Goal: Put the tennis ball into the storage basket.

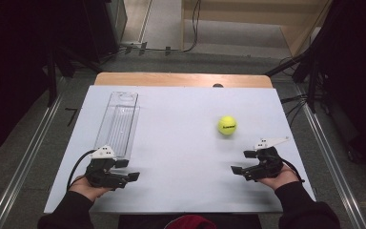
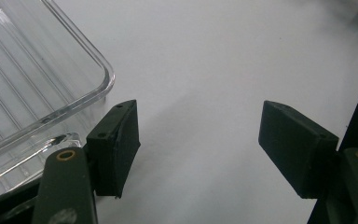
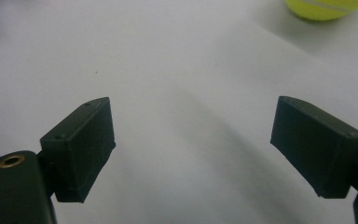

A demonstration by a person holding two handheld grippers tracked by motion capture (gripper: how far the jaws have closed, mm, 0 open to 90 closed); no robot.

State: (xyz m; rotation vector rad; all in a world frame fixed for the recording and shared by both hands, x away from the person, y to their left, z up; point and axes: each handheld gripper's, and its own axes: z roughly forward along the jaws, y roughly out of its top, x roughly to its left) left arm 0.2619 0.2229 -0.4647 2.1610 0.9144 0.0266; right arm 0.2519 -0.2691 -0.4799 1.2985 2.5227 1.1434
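A yellow-green tennis ball (image 1: 227, 125) rests on the white table top (image 1: 181, 143), right of centre. A clear plastic tray (image 1: 118, 123) lies lengthwise at the left. My left gripper (image 1: 127, 170) is held low at the near left, just past the tray's near end, open with nothing between its jaws. In the left gripper view the left gripper (image 2: 199, 116) is spread wide, with the tray's rounded corner (image 2: 98, 79) beside its left jaw. My right gripper (image 1: 242, 161) sits at the near right, open and empty, short of the ball. The right gripper view has the right gripper (image 3: 193, 112) with the ball (image 3: 324, 8) ahead to the upper right.
A wooden strip (image 1: 181, 79) edges the table's far side. Metal rails (image 1: 24, 157) run along the floor on both sides, and dark stands and cables (image 1: 300, 102) are at the far right. Bare white surface lies between the tray and the ball.
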